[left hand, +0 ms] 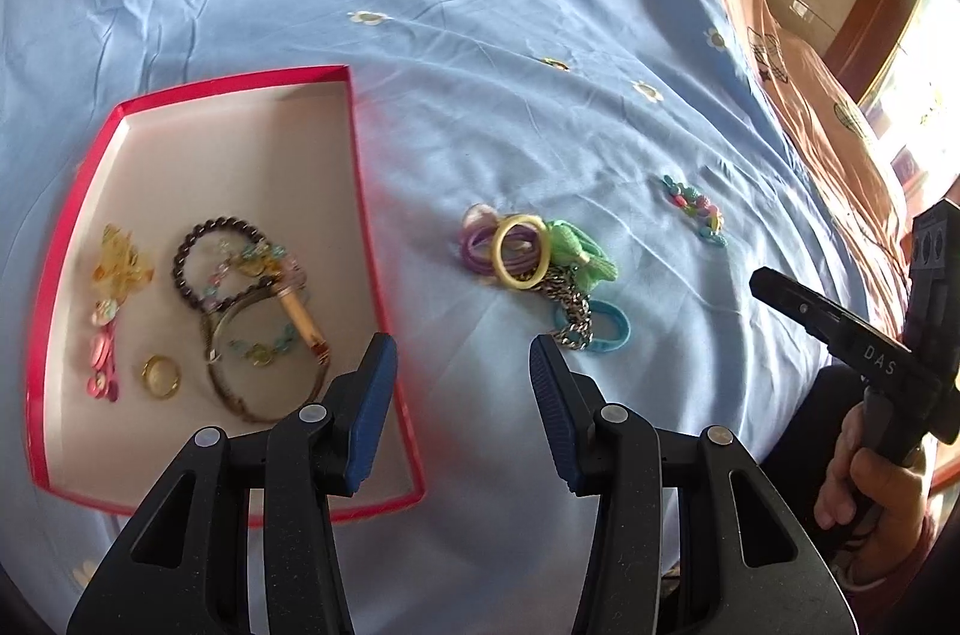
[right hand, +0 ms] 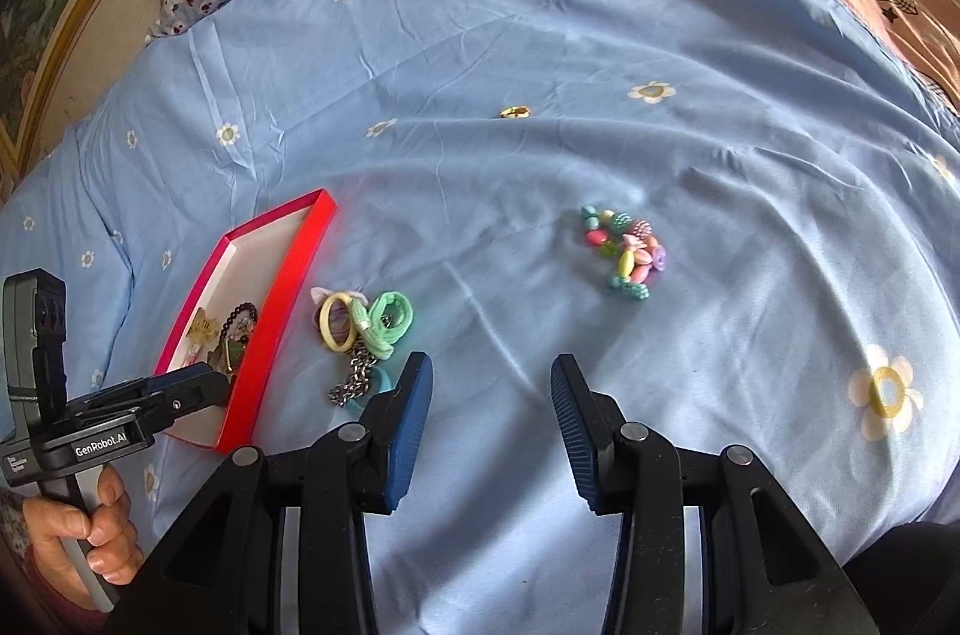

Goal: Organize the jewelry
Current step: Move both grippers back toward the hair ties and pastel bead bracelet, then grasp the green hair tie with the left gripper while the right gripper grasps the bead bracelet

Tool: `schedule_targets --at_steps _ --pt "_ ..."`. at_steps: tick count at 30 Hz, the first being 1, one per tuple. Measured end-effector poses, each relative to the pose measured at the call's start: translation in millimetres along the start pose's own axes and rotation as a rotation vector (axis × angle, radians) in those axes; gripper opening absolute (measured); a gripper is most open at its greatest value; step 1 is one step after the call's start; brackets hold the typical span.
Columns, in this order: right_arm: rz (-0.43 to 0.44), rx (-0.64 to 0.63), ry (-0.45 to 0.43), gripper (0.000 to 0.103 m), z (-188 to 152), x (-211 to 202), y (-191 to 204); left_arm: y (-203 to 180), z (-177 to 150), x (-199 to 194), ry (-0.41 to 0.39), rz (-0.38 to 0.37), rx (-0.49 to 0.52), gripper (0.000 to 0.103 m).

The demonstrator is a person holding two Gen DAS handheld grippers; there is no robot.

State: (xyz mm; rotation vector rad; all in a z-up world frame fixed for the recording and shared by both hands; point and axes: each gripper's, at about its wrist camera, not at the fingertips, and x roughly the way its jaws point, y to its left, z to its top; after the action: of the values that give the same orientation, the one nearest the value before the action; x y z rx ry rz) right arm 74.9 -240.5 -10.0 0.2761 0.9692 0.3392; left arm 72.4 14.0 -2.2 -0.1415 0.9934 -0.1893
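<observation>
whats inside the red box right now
The red box holds a dark bead bracelet, a gold ring, pink buttons and pastel chains. The left gripper covers its near corner.

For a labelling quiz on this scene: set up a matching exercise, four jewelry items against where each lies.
Items:
1. dark bead bracelet
2. yellow ring bangle
3. pastel bead bracelet
4. small gold ring

Places:
A. alone on the blue sheet, farthest from both grippers
B. inside the red box
C. on the sheet, apart from the pile, ahead of the right gripper
D. in the pile of hair ties beside the box

Pairs: 1-B, 2-D, 3-C, 4-A
</observation>
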Motion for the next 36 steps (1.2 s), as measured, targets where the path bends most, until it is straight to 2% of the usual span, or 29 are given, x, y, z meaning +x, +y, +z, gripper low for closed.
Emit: schedule_targets --at_steps 5,12,16,20,25,33,35,36 --pt "-0.01 0.011 -0.005 0.044 4.3 0.7 -8.8 -8.4 9.4 9.1 0.008 0.006 0.025 0.045" --pt "-0.03 0.028 0.0 0.044 11.5 7.7 -23.1 -33.3 21.7 16.7 0.009 -0.031 0.076 0.045" --pt "-0.046 0.033 0.0 0.049 19.0 14.6 -30.1 -54.2 29.7 29.0 0.014 -0.056 0.115 0.045" --pt "-0.062 0.04 0.006 0.05 27.5 22.0 -35.8 -66.6 38.8 52.4 0.05 -0.082 0.126 0.045" --pt "-0.079 0.031 0.014 0.052 37.8 31.7 -38.9 -71.5 46.8 79.7 0.096 -0.079 0.13 0.044" --pt "-0.146 0.015 0.053 0.052 46.5 66.2 -49.1 -66.8 47.7 91.6 0.101 -0.08 0.138 0.023" --pt "-0.165 -0.006 0.057 0.051 45.2 73.0 -47.6 -65.6 48.6 92.0 0.1 -0.088 0.138 0.015" --pt "-0.176 -0.017 0.051 0.047 44.7 74.0 -45.7 -64.3 48.9 91.7 0.1 -0.096 0.134 0.015"
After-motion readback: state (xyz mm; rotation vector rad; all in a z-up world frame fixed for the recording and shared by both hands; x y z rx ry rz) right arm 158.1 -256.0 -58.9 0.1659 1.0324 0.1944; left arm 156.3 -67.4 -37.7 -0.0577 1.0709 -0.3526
